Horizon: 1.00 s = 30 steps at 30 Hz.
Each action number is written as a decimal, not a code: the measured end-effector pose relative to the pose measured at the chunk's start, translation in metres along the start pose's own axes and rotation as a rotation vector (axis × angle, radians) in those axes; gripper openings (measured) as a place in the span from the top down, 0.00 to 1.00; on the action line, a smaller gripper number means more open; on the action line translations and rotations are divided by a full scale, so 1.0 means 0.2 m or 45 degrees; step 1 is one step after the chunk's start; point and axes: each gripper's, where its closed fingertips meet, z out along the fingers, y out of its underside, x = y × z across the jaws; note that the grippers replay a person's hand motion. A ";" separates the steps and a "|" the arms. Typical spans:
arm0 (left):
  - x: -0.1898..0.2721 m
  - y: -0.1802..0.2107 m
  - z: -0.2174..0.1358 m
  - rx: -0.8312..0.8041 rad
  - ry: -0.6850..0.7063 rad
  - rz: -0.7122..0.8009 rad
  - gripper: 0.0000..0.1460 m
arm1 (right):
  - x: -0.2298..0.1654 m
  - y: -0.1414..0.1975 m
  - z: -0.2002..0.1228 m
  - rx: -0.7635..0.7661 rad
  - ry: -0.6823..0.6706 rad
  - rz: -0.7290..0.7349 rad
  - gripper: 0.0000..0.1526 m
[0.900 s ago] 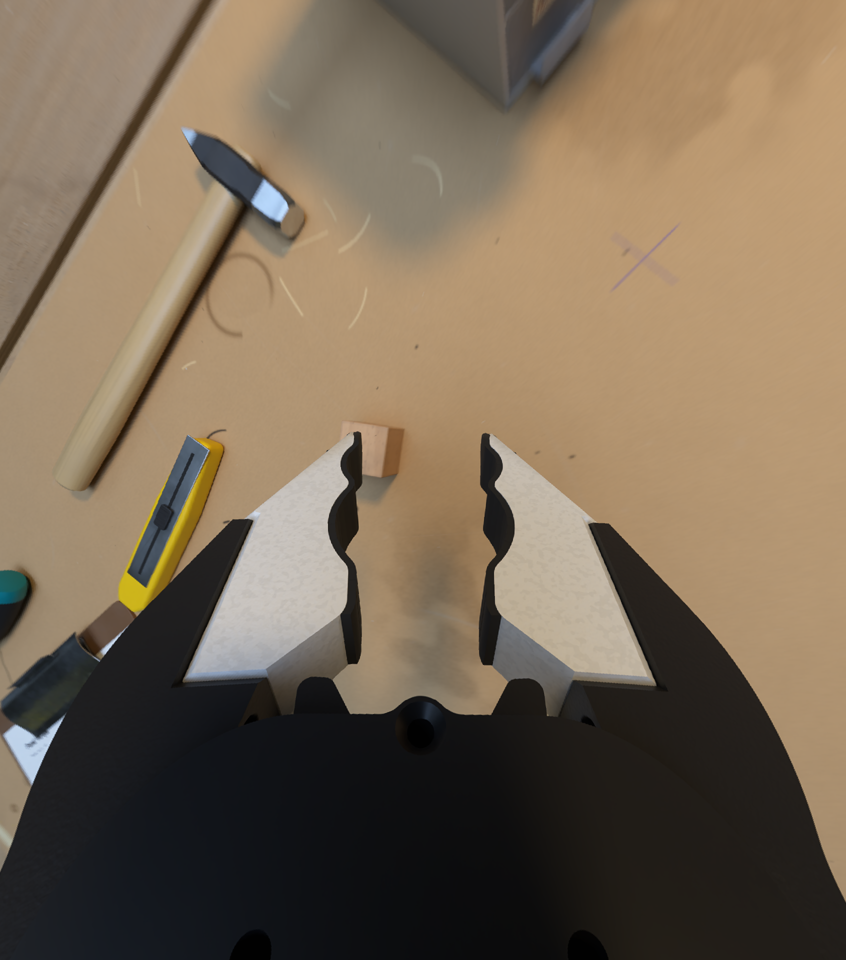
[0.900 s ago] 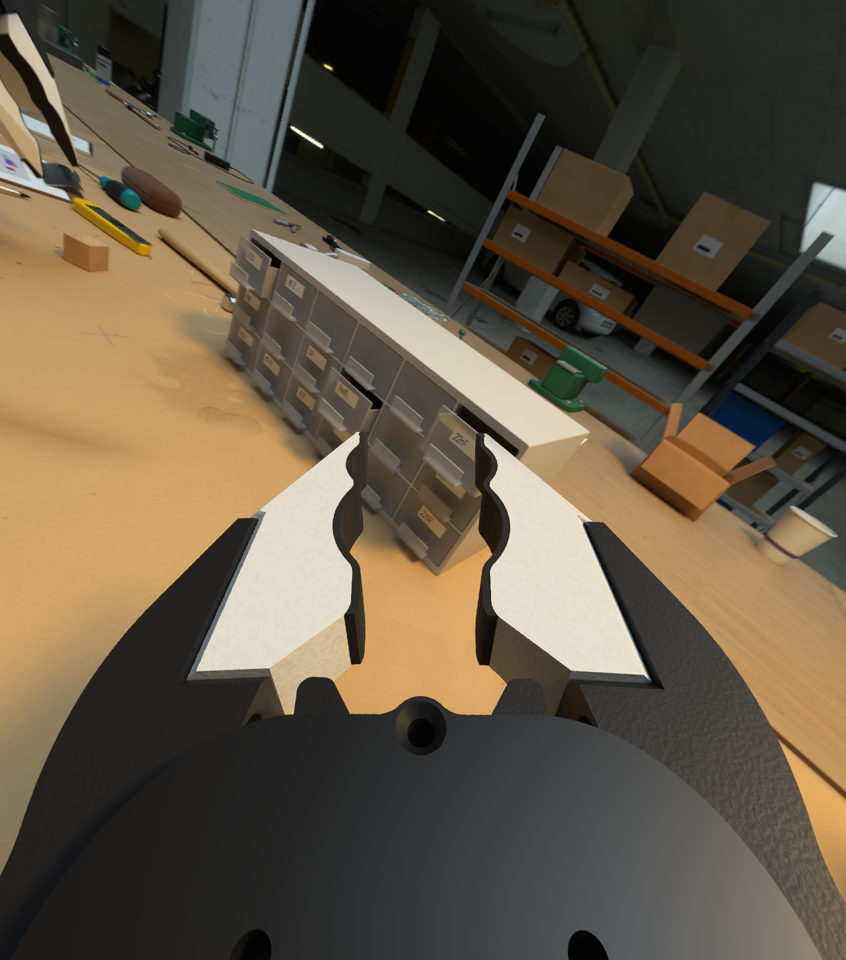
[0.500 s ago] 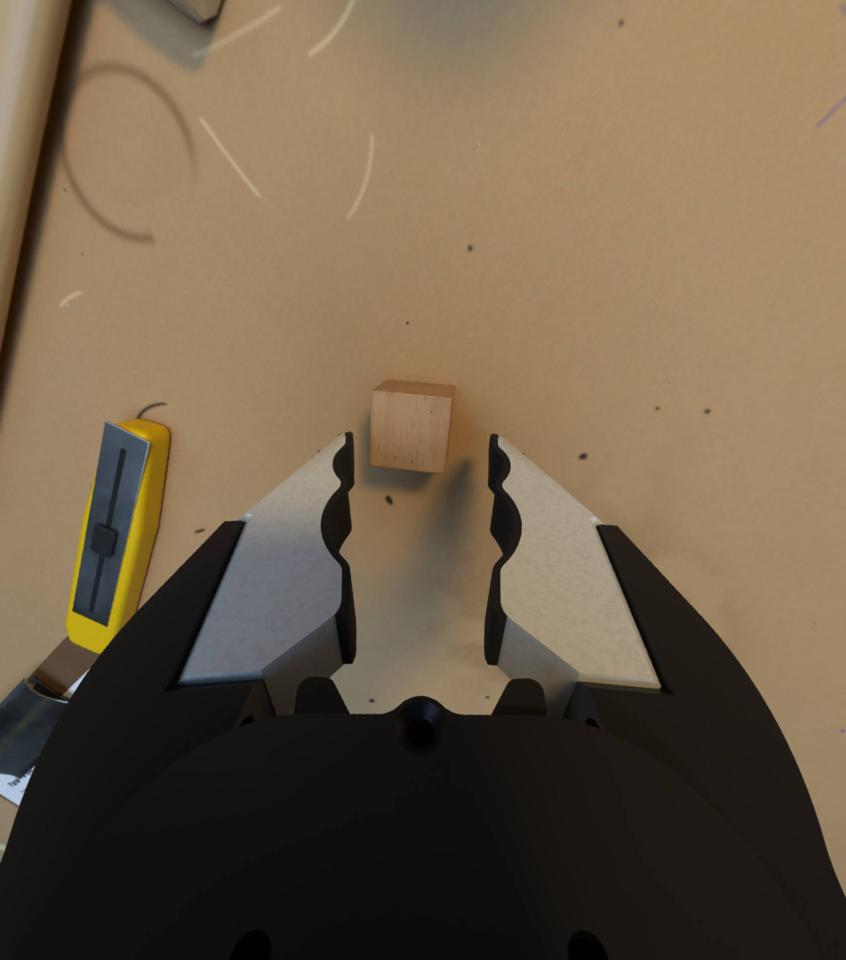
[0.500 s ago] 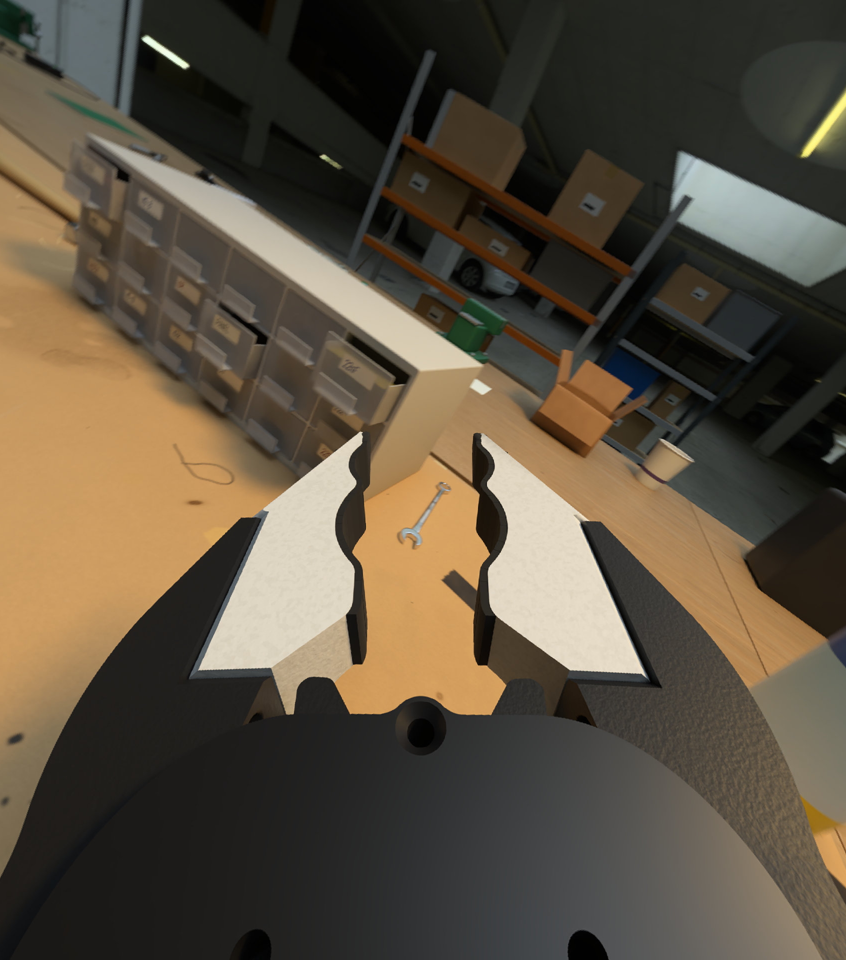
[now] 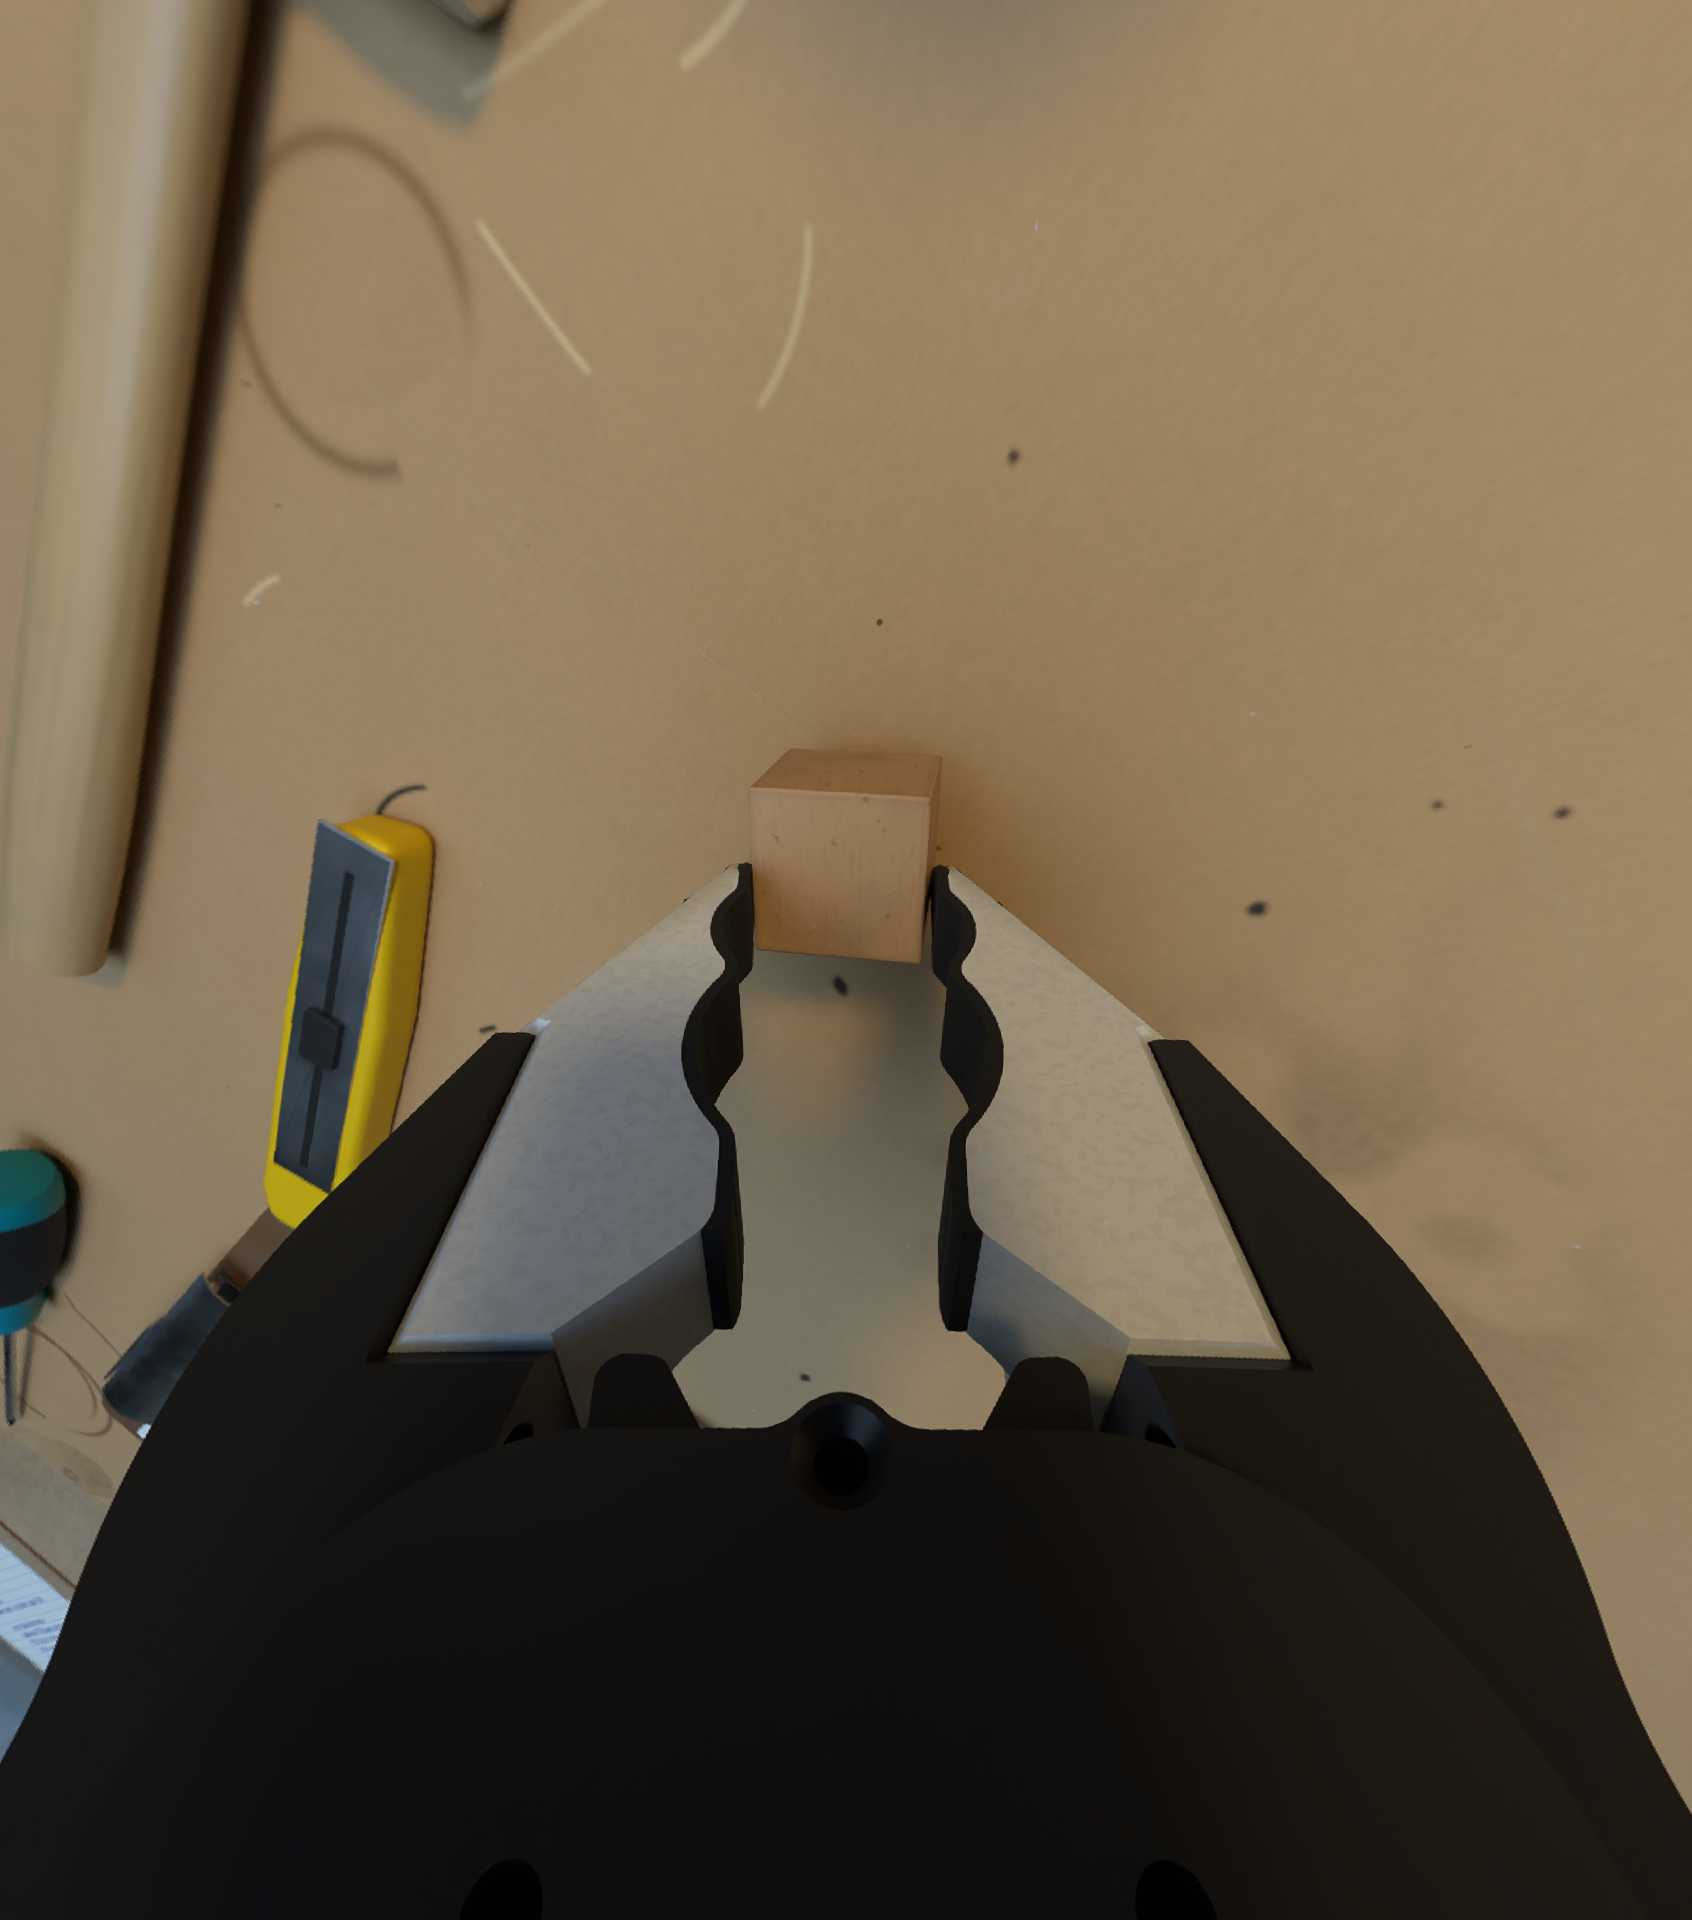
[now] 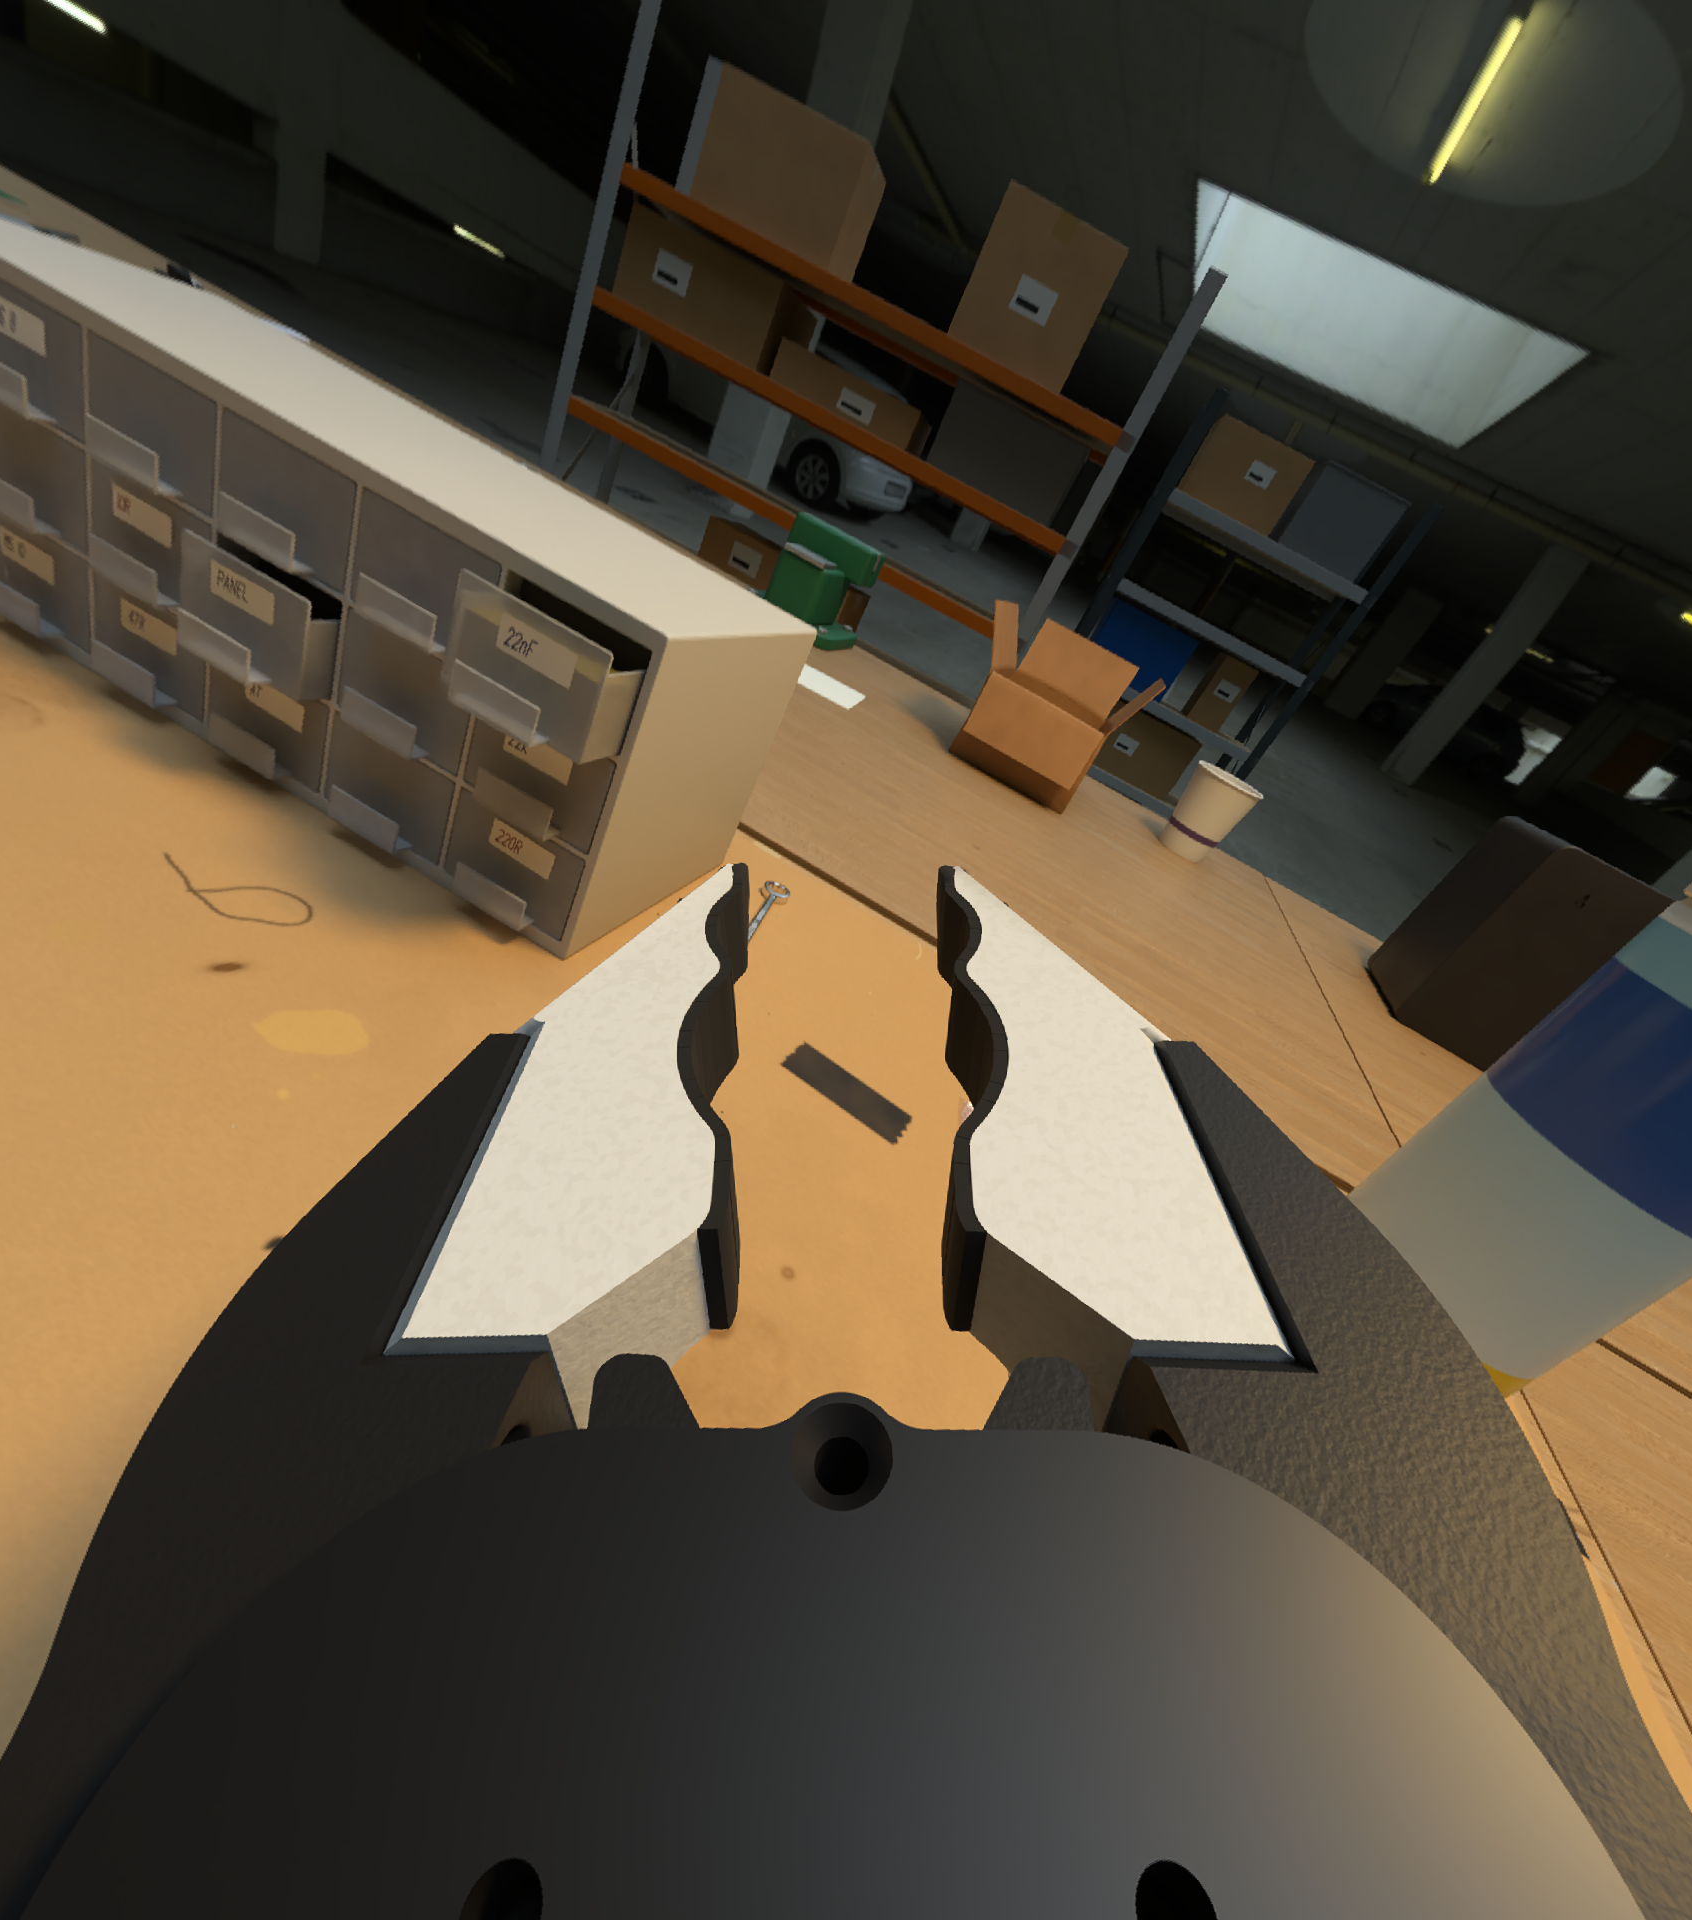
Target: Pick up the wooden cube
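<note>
The wooden cube (image 5: 842, 862), small and light brown, sits on the tan workbench between the fingertips of my left gripper (image 5: 840, 904). Both black pads (image 5: 736, 914) press against its left and right sides, so the left gripper is shut on the cube. I cannot tell whether the cube has left the bench. My right gripper (image 6: 842, 904) is open and empty, low over the bench and pointing past the end of a drawer cabinet (image 6: 302, 582). The cube does not show in the right wrist view.
Left of the cube lie a hammer handle (image 5: 109, 468), a yellow utility knife (image 5: 348, 1018) and a teal-handled screwdriver (image 5: 6, 1236). By the right gripper are a small wrench (image 6: 769, 904), a dark strip (image 6: 847, 1091), a white-and-blue bottle (image 6: 1631, 1132) and a dark box (image 6: 1507, 945).
My left gripper came down over the cube, centred on it and closed its fingers onto its sides. My right gripper swung right along the drawer cabinet, and the bottle came into view.
</note>
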 end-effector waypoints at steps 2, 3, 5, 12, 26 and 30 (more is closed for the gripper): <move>0.00 -0.02 -0.07 0.056 -0.017 -0.028 0.77 | -0.01 0.02 0.01 -0.023 -0.007 -0.011 0.76; 0.00 -0.03 -0.11 0.102 -0.032 -0.032 0.77 | -0.02 0.02 0.01 -0.030 -0.013 -0.014 0.76; 0.00 -0.07 -0.21 0.240 -0.048 -0.042 0.77 | -0.03 0.02 0.02 -0.037 -0.025 -0.017 0.76; 0.16 -0.34 -0.77 1.091 0.433 -0.311 0.77 | -0.08 -0.03 0.02 0.002 -0.061 -0.024 0.77; 1.20 -0.79 -1.29 1.448 1.242 -0.262 0.77 | -0.19 -0.14 -0.02 0.031 -0.134 -0.168 0.77; 1.51 -0.90 -1.02 1.221 0.782 -0.220 0.77 | -0.03 -0.19 -0.13 0.062 0.064 -0.308 0.77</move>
